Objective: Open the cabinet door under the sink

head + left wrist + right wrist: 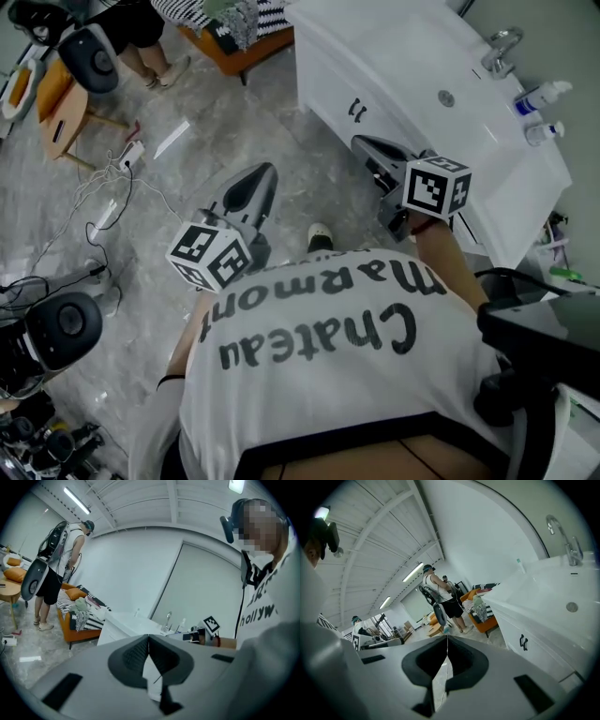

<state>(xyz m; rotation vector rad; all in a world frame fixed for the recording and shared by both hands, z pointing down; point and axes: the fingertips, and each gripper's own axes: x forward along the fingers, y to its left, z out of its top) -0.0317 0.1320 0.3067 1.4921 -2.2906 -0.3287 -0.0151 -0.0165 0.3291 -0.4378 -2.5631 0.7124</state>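
The white sink cabinet [375, 70] stands at the upper right of the head view, with a pair of dark door handles [357, 110] on its front and a faucet [500, 52] on top. My right gripper [361, 142] is shut and empty, its tip just below the cabinet front, apart from the handles. The right gripper view shows the closed jaws [446, 639] with the handles [523, 642] off to the right. My left gripper [265, 171] hangs over the floor further left, also shut on nothing [148, 637]; the cabinet [117, 625] lies ahead of it.
Two bottles [544, 103] stand on the sink's right end. An orange sofa with striped cloth [239, 42] is beyond the cabinet. A wooden stool [61, 117], floor cables [112, 187] and dark equipment [56, 328] lie to the left. Another person [61, 569] stands by the sofa.
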